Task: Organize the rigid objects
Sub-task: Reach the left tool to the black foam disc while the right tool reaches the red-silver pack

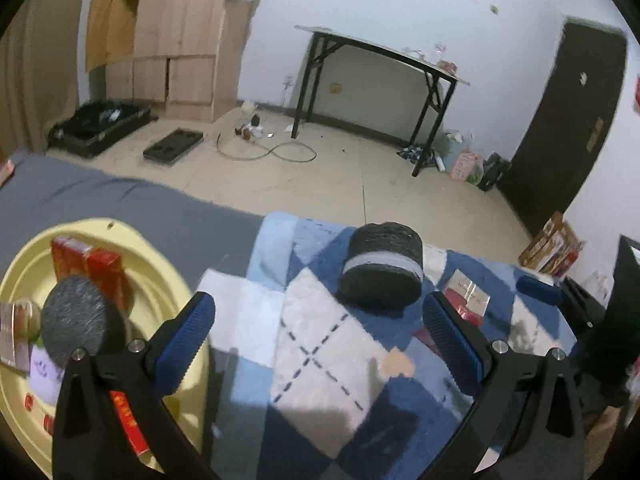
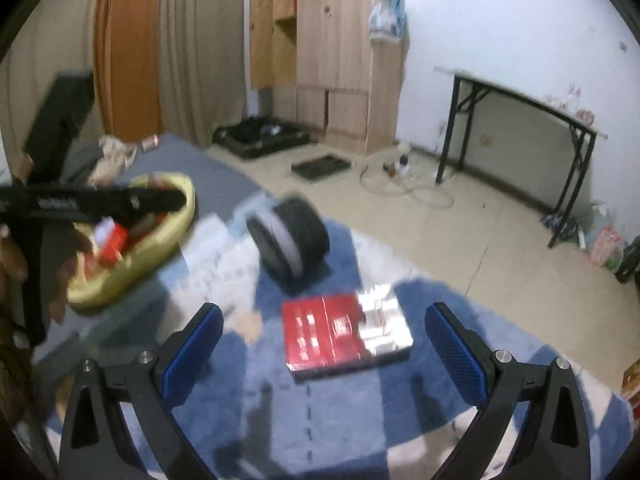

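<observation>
A dark cylinder with a grey band [image 1: 382, 268] lies on its side on the blue checked rug [image 1: 312, 344]; it also shows in the right wrist view [image 2: 290, 242]. My left gripper [image 1: 318, 334] is open and empty, just short of it. A flat red and silver box [image 2: 346, 332] lies on the rug between and ahead of my right gripper's open fingers [image 2: 324, 338]; it also shows in the left wrist view [image 1: 466, 294]. A yellow basin [image 1: 168, 292] at left holds red boxes [image 1: 104, 266] and a dark round object [image 1: 78, 314].
The basin also shows in the right wrist view [image 2: 132, 268], with the other gripper's handle [image 2: 96, 200] over it. A grey sheet [image 1: 120, 200] lies behind the rug. Beyond are a tiled floor, a black folding table [image 1: 384, 56], a wooden wardrobe [image 1: 180, 36] and a dark door [image 1: 568, 128].
</observation>
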The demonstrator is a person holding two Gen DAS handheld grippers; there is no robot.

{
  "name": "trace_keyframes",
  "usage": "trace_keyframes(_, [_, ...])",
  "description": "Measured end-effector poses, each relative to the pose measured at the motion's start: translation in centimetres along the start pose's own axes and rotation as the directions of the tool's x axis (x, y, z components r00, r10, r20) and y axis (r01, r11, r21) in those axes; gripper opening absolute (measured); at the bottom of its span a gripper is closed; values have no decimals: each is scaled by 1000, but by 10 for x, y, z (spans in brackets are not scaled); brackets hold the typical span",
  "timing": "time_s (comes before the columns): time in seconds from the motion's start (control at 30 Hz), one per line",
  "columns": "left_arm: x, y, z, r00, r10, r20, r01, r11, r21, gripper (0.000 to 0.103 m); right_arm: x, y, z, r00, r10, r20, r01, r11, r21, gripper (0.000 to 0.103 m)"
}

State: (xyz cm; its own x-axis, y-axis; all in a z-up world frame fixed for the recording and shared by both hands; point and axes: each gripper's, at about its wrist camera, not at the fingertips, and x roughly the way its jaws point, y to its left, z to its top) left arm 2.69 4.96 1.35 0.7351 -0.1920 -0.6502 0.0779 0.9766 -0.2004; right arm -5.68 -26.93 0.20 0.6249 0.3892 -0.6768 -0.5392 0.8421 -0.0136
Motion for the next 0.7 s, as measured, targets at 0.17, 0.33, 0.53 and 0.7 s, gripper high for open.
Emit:
trace_keyframes(0.17, [20,-18,5,998,-26,51,23,998,65,103,22,-15,3,997,-57,-43,57,998,6,103])
trace_keyframes(0.33, [42,-47,16,999,-51,2,50,984,170,103,29,-15,-2,997,-63,-54,61,997,-40,103])
trace_keyframes(0.53, [82,-66,25,999,-11,-35,20,960,278,103,36,-14,-3,997,-63,-35,62,998,-20,103])
trace_keyframes(0.7, [95,-64,20,998,-20,-60,36,960,279,103,62,-2,-7,995,-65,-72,62,997,-45,103])
